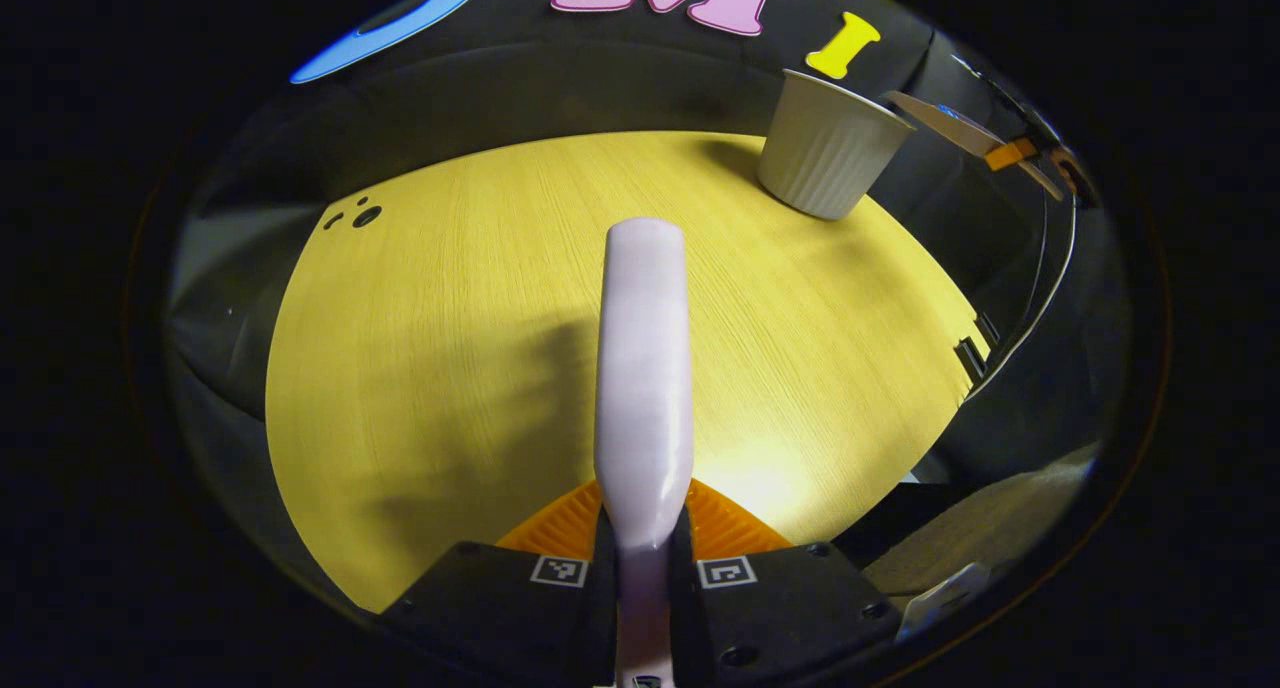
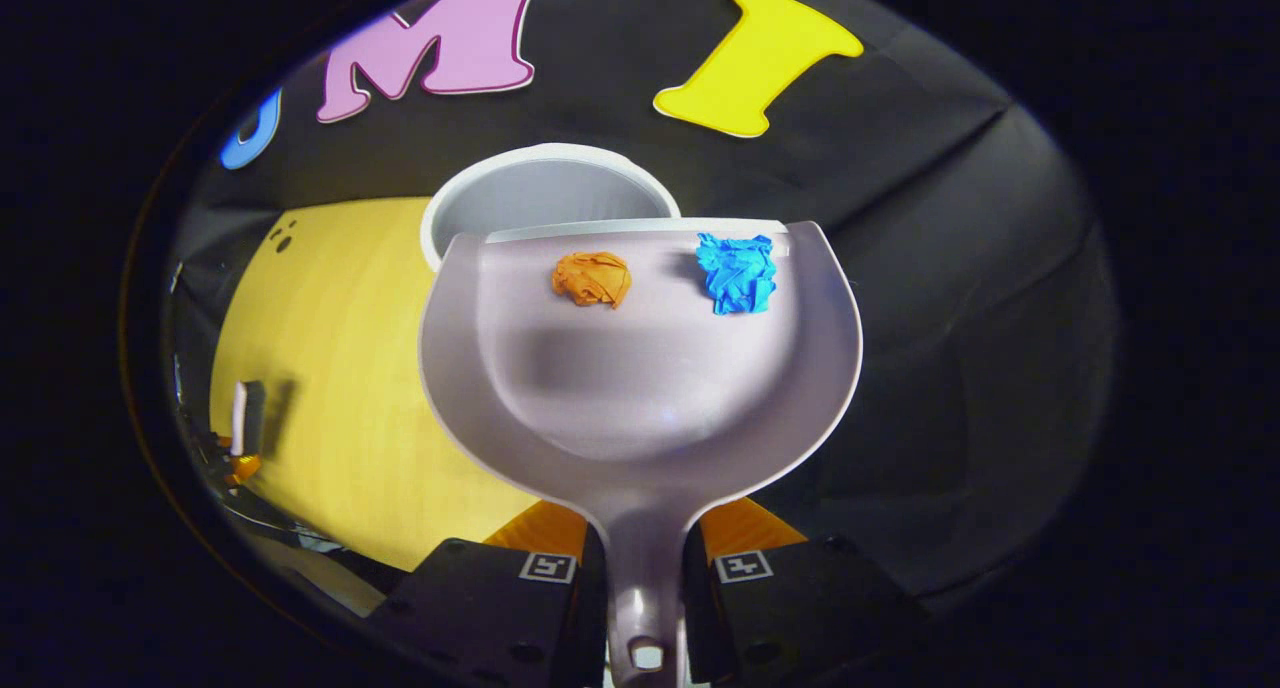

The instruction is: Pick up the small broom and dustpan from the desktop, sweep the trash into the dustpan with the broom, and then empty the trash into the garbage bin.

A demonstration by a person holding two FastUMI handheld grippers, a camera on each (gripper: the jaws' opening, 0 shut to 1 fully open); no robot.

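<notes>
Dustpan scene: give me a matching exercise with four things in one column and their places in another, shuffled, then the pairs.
Things:
1. orange paper wad
2. blue paper wad
3. dustpan
4. broom handle

Places:
A. clamped in the left gripper
B. held by its handle in the right gripper, front lip over the garbage bin
C. in the pan near the front lip, on the right
D. in the pan near the front lip, left of the other wad

Pairs: 1-D, 2-C, 3-B, 4-A
</notes>
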